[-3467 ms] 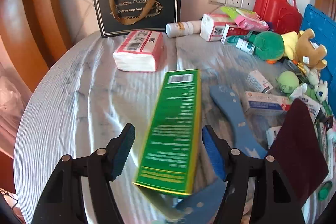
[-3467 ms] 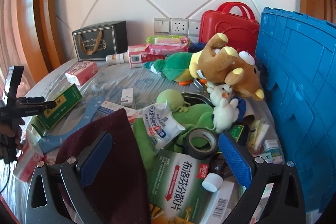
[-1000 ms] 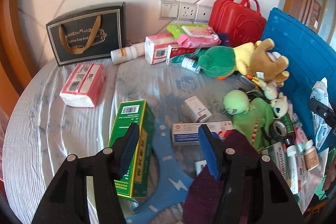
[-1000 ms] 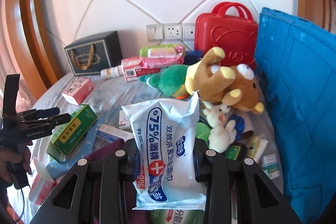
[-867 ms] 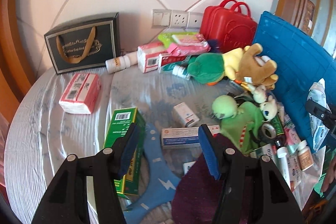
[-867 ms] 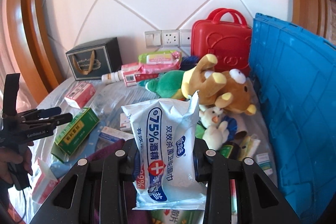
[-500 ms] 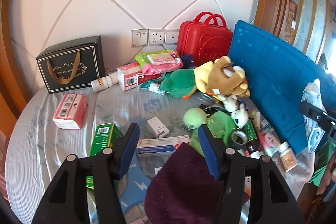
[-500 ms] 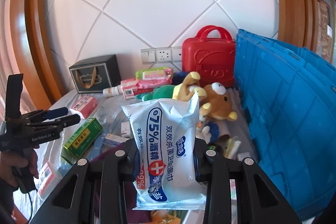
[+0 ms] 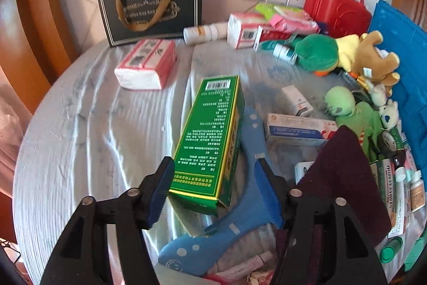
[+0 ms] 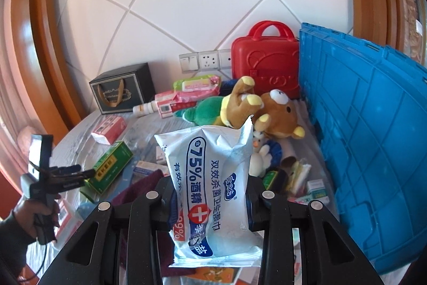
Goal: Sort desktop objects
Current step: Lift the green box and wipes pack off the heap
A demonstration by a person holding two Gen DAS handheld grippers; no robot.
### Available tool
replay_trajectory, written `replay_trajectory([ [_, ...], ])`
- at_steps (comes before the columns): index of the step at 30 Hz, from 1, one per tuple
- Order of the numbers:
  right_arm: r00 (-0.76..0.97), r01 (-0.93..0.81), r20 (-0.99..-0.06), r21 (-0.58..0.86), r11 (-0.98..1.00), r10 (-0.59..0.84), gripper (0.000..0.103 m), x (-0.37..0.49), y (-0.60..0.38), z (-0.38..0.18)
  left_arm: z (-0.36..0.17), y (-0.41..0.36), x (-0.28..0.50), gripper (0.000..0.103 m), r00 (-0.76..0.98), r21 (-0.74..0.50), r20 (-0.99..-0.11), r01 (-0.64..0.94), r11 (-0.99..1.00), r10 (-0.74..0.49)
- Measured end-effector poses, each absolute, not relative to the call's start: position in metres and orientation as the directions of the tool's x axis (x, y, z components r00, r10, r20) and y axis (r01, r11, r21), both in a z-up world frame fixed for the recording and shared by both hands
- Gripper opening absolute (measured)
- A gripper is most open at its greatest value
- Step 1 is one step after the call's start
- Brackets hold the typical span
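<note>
- White diagonal wall tiles back a round counter [image 9: 80, 124] draped in a wrinkled pale cloth, with wooden trim at both sides.
- My left claw [image 9: 213, 186] is spread wide and holds nothing; its blue pads flank the near end of the green box [image 9: 210, 135], the left pad just beside the box, the right pad over the blue curved piece [image 9: 248, 191].
- My right claw [image 10: 210, 202] is clamped on the wipes pack [image 10: 213, 183], which stands upright between the fingers, raised above the counter clutter.
- Right of the green box lie a white-and-blue carton [image 9: 296, 126] and a dark maroon cloth [image 9: 344, 178].
- Behind: red tissue pack [image 9: 146, 66], black gift bag [image 9: 152, 7], red case [image 10: 267, 63], brown bear plush [image 10: 275, 111].
- A blue crate [image 10: 373, 138] stands at the right edge.
</note>
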State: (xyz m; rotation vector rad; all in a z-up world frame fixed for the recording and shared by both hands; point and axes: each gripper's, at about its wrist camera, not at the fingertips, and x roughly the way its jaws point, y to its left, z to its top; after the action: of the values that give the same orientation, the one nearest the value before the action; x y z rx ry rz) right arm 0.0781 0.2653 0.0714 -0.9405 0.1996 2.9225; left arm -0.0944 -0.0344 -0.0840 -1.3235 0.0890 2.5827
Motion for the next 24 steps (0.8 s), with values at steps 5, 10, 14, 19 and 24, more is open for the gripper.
replay_trajectory([
  [5, -0.817, -0.072, -0.577, 0.089, -0.993, 0.008, 0.036, 0.062, 0.253, 0.076, -0.105, -0.036, -0.126, 0.084, -0.516, -0.042, -0.841, -0.240, -0.970, 0.164],
  [10, -0.820, -0.069, -0.573, 0.088, -0.994, 0.006, 0.037, 0.047, 0.246, 0.078, -0.131, -0.047, -0.152, 0.085, -0.456, -0.079, -0.873, -0.214, -0.974, 0.171],
  [14, -0.814, -0.076, -0.581, 0.080, -0.994, 0.016, 0.037, 0.037, 0.239, 0.076, -0.134, -0.039, -0.167, 0.085, -0.454, -0.052, -0.877, -0.233, -0.971, 0.156],
  [19, -0.805, -0.082, -0.592, 0.070, -0.994, 0.024, 0.040, 0.030, 0.235, 0.072, -0.145, -0.034, -0.175, 0.051, -0.418, -0.074, -0.890, -0.260, -0.963, 0.181],
  [24, -0.802, -0.098, -0.597, 0.074, -0.992, 0.034, 0.040, 0.029, 0.236, 0.069, -0.143, -0.033, -0.172, 0.051, -0.425, -0.085, -0.883, -0.270, -0.959, 0.198],
])
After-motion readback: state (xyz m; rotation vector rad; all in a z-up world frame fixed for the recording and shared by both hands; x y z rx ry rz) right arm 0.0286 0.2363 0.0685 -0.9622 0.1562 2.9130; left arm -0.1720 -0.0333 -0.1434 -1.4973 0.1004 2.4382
